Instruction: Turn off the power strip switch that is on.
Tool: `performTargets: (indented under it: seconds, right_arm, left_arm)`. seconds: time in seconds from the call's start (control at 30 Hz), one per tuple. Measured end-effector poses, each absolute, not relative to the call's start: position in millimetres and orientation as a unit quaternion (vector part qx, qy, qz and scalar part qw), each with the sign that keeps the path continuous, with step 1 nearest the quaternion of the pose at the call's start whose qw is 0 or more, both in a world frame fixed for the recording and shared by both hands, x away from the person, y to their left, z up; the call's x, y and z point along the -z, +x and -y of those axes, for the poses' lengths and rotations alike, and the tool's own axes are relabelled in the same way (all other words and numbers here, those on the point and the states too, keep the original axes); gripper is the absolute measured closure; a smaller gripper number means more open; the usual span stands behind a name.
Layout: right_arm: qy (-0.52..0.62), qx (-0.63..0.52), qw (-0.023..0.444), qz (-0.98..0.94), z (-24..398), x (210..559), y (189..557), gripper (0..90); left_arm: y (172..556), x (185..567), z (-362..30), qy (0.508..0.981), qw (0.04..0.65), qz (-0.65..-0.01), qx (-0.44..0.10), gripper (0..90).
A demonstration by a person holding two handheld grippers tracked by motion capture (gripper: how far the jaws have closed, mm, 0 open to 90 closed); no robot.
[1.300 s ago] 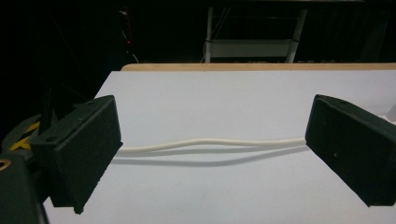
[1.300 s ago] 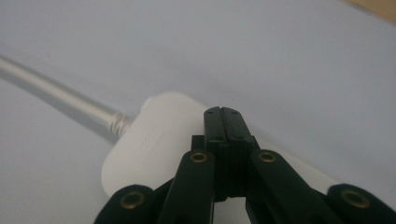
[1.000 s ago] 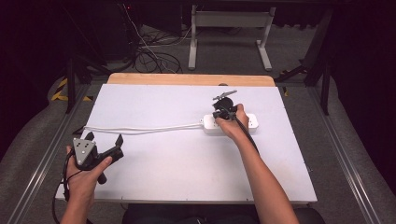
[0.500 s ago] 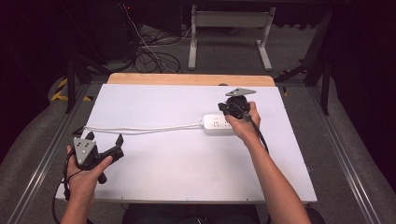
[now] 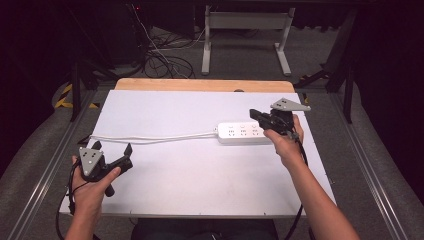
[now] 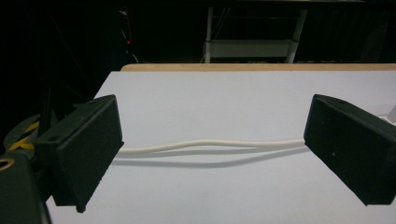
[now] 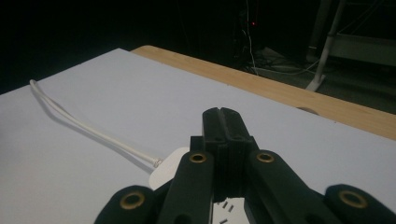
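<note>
Dark room, grey carpet floor [image 5: 385,165]. White table [image 5: 200,175] with wood far edge. Behind: white metal frame [image 5: 245,30], cable tangle [image 5: 160,62], yellow-black hazard tape [image 5: 65,95].

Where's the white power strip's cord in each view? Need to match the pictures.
High view: the cord runs left from the power strip across the table to its left edge.
Left gripper view: it crosses mid-frame, beyond the open jaws.
Right gripper view: it comes from upper left down to the strip, ahead of the shut jaws.
Shared landmark: the table's wooden far edge.
</note>
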State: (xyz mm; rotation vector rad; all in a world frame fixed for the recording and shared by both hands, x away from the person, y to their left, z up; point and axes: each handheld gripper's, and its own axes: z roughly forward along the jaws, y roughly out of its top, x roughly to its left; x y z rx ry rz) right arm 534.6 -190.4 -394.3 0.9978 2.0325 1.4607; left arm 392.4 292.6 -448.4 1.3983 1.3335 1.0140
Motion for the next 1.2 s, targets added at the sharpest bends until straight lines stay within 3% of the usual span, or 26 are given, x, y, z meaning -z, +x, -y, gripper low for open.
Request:
performTargets:
  seconds: [0.47,0.7,1.2]
  right_arm:
    - [0.33,-0.599,0.263,-0.681,237,424,490,90.0]
    - [0.339,-0.631,0.257,-0.648,252,434,472,90.0]
    - [0.324,-0.642,0.269,-0.641,257,437,466,90.0]
  left_arm:
    - [392,448,-293,0.564,0.464,-0.542,-0.415,6.1]
    - [394,448,-290,0.568,0.464,-0.539,-0.415,6.2]
    - [396,448,-288,0.569,0.467,-0.537,-0.412,6.1]
